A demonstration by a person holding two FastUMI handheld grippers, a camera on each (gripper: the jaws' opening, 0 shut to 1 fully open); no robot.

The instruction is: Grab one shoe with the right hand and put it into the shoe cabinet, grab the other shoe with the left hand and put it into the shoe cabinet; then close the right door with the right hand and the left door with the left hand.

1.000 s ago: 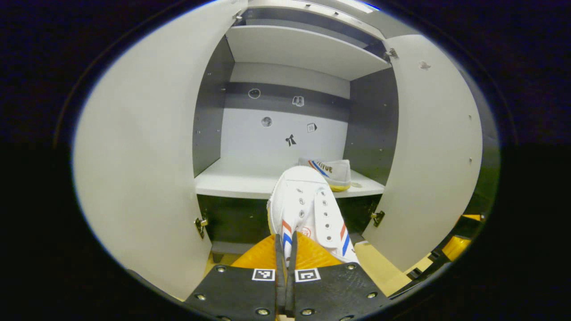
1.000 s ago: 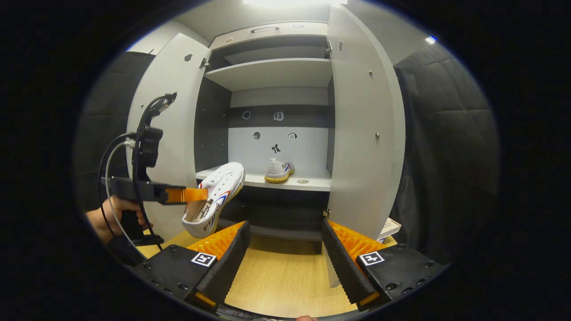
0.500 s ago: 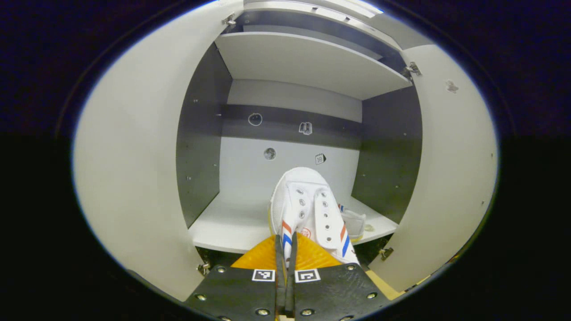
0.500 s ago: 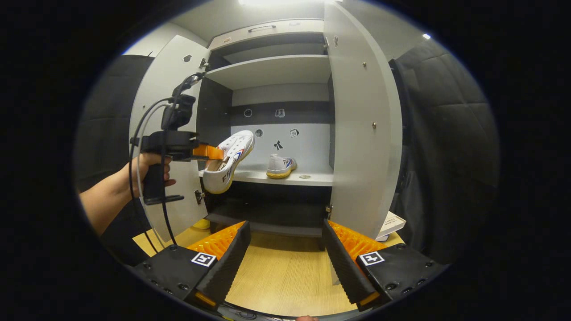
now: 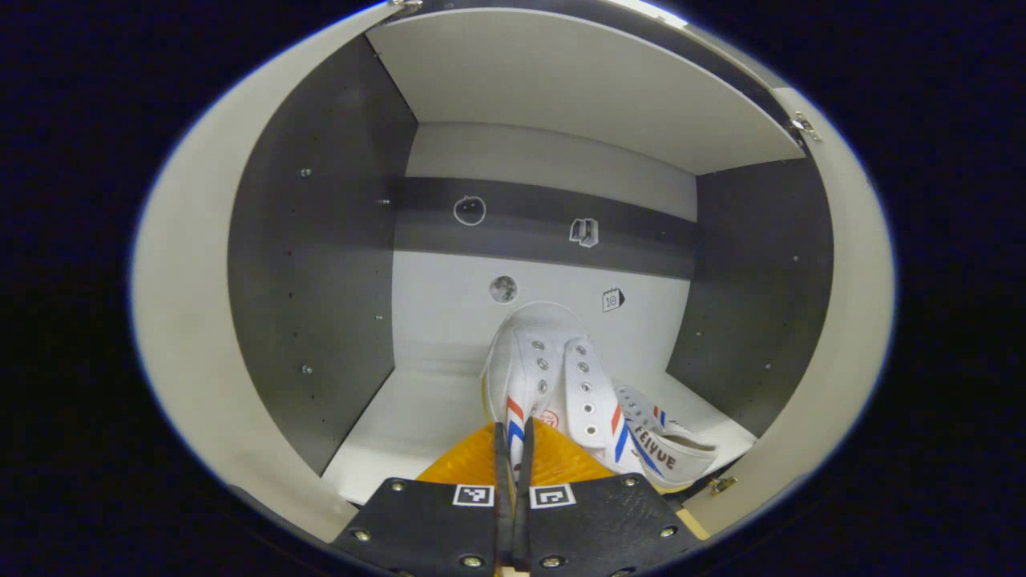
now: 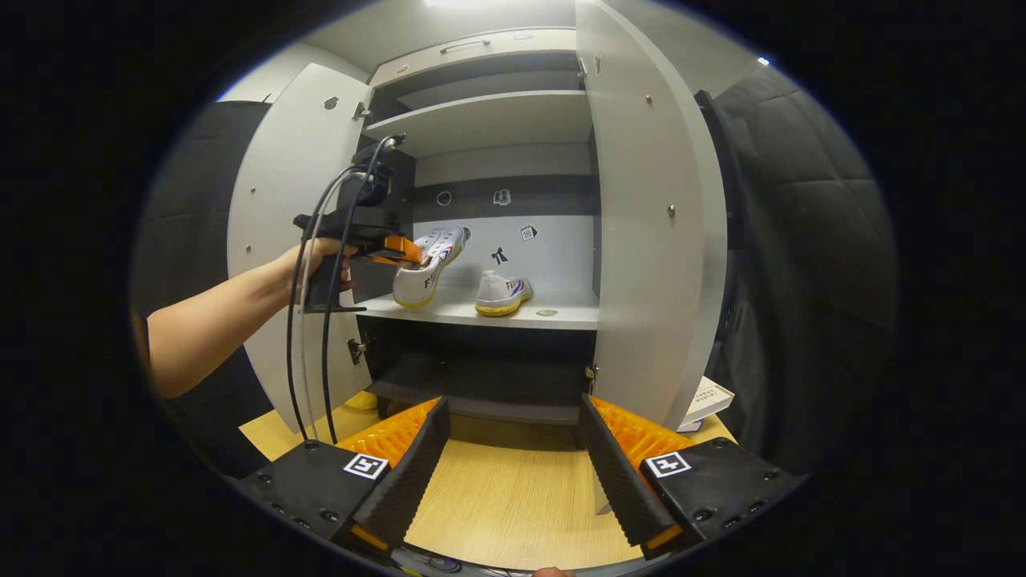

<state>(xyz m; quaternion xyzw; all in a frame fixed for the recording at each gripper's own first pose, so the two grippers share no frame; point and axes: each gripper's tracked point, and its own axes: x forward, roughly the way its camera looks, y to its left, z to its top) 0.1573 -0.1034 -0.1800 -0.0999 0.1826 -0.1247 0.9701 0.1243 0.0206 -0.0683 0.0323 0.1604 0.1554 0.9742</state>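
My left gripper (image 5: pixel 513 449) is shut on the edge of a white shoe (image 5: pixel 553 385) with red and blue stripes, held toe-forward inside the cabinet over the middle shelf (image 5: pixel 401 433). In the right gripper view that gripper (image 6: pixel 405 250) and a hand (image 6: pixel 321 260) hold the shoe (image 6: pixel 429 264) heel-down just above the shelf (image 6: pixel 561 319). The other shoe (image 6: pixel 498 292) rests on the shelf to its right; it lies at lower right (image 5: pixel 669 453) in the left gripper view. My right gripper (image 6: pixel 509 457) hangs open over the wooden floor, in front of the cabinet. Both doors stand open.
The left door (image 6: pixel 280 240) and right door (image 6: pixel 653 240) swing wide outward. An upper shelf (image 6: pixel 489 120) sits above the shoes, a dark lower compartment (image 6: pixel 481 377) below. A small box (image 6: pixel 705 401) lies on the floor behind the right door. Wooden floor (image 6: pixel 505 497) spreads in front.
The left gripper has carried its shoe up and forward, from in front of the cabinet into the middle compartment. The right gripper has stayed open and nearly still.
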